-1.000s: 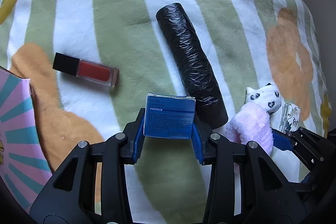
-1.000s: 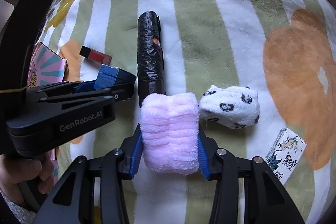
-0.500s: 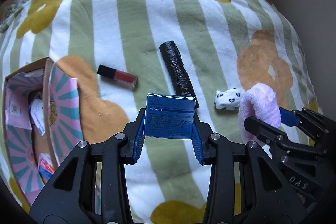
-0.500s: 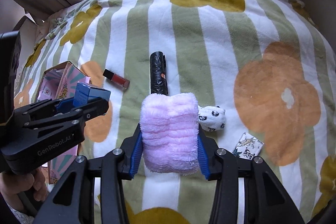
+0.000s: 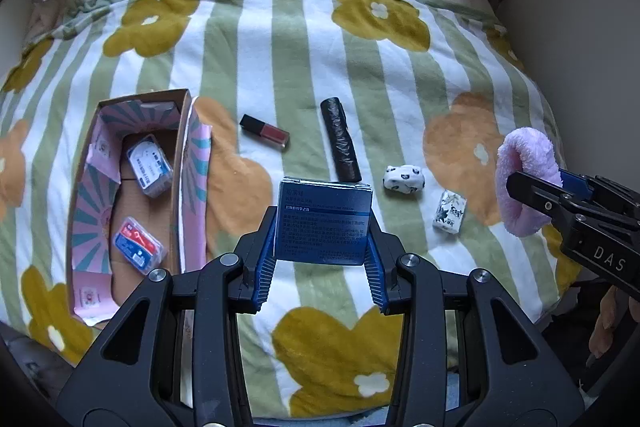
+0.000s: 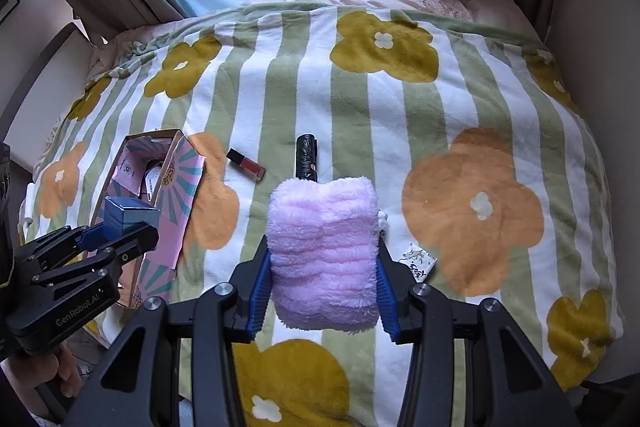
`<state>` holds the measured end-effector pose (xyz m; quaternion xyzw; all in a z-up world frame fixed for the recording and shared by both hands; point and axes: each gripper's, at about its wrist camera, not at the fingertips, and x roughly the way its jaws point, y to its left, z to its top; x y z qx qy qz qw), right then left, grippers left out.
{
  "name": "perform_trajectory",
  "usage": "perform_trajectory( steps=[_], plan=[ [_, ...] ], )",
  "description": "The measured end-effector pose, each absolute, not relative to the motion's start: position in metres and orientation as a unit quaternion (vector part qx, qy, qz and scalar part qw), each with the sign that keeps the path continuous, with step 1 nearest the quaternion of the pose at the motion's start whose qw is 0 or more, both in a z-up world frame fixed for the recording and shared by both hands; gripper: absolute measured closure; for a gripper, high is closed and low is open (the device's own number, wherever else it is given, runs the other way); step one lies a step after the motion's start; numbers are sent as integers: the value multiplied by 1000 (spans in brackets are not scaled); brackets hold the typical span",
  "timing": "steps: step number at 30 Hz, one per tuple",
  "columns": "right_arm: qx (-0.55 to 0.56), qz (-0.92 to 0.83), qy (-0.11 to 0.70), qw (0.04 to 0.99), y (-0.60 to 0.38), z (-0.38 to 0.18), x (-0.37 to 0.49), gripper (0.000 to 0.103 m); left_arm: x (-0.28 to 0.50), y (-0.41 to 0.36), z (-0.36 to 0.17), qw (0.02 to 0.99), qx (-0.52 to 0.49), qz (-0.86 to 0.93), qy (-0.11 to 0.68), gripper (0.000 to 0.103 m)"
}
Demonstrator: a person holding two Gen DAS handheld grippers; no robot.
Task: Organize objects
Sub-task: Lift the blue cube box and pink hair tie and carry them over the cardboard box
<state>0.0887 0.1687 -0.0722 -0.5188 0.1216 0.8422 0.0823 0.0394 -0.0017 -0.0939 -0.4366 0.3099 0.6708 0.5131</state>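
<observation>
Striped bedding with yellow and orange flowers covered the bed (image 5: 280, 39), and curtains hung beyond it. Nearest the left camera, the left claw (image 5: 322, 247) pinched a blue carton (image 5: 323, 223) between its blue pads, held clear above the blanket. The right claw (image 6: 323, 267) squeezed a fluffy pink cloth (image 6: 323, 247), likewise lifted.

Judging by the open patterned box (image 5: 188, 163) with two small packs already inside, the step in hand was carrying both items to that box. To do it well, the carton should travel left and level, clear the box's raised flap, and be lowered onto the bare cardboard floor before release; the soft cloth could follow into the gap left over, since it would squash to fit.

Right of the box lay a red lip gloss tube (image 5: 265, 131), then a black rolled bag (image 5: 341, 139); further right sat a spotted white plush (image 5: 404, 179) and a small printed packet (image 5: 450, 211).

The carton looked rigid, dark blue, with fine white print on its facing side.
</observation>
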Motion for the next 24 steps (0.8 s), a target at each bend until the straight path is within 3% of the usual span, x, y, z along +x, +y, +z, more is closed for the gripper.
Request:
perform_trajectory(
  steps=[12,24],
  plan=[
    [-508,853,109,60,137,-56,89,61,24,-34,-65,505,-424,691,295,68],
    [-509,856,90,3,68,-52,52,61,-39,-79,-56,467,-439,716,275,68]
  ],
)
